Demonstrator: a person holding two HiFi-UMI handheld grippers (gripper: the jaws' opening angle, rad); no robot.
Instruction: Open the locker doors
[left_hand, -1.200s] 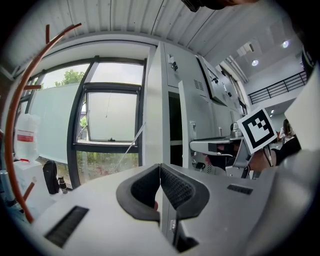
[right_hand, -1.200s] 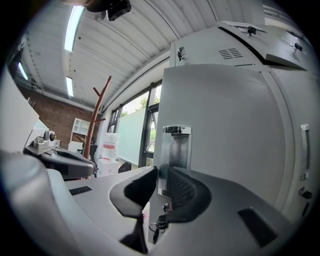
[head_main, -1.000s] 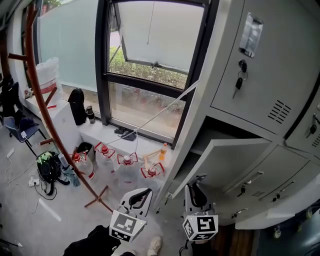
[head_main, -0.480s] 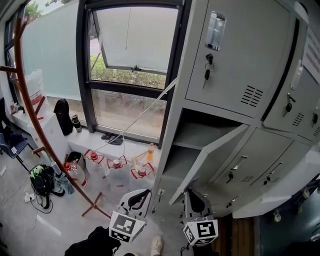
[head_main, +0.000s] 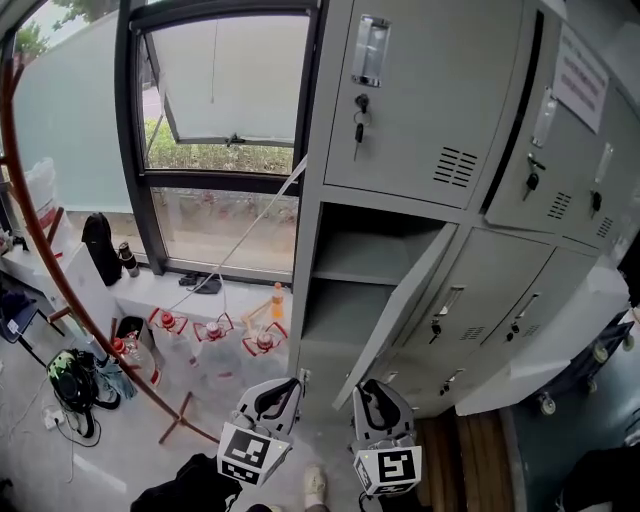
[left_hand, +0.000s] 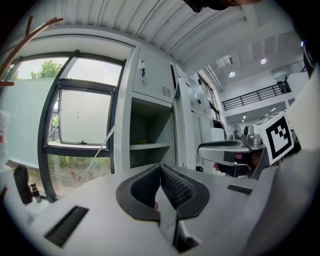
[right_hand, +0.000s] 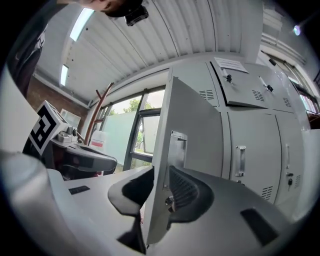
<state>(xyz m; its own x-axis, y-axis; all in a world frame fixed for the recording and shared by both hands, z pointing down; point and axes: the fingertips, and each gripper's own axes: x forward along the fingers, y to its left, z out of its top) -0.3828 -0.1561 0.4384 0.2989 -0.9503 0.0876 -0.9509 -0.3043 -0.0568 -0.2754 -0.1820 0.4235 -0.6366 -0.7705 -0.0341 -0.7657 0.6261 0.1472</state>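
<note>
Well to the left of the open locker door, a tilted-out window is seen, with capped bottles stood on the floor below it. Nearer to that door, low and just to its left, the left gripper is held. Its fingers are brought together tip to tip, and nothing is caught between them. Directly behind the door, the open compartment of the grey locker bank is exposed, with a shelf visible inside. The door itself is swung out toward the viewer. At the door's near free edge the right gripper is placed. The edge is taken between its fingers, one pad lying against each face beside the latch, and the jaws have just been eased slightly apart. Above the door, keys are hung from the lock of an upper door. To the right of the open door, closed doors are ranged.
</note>
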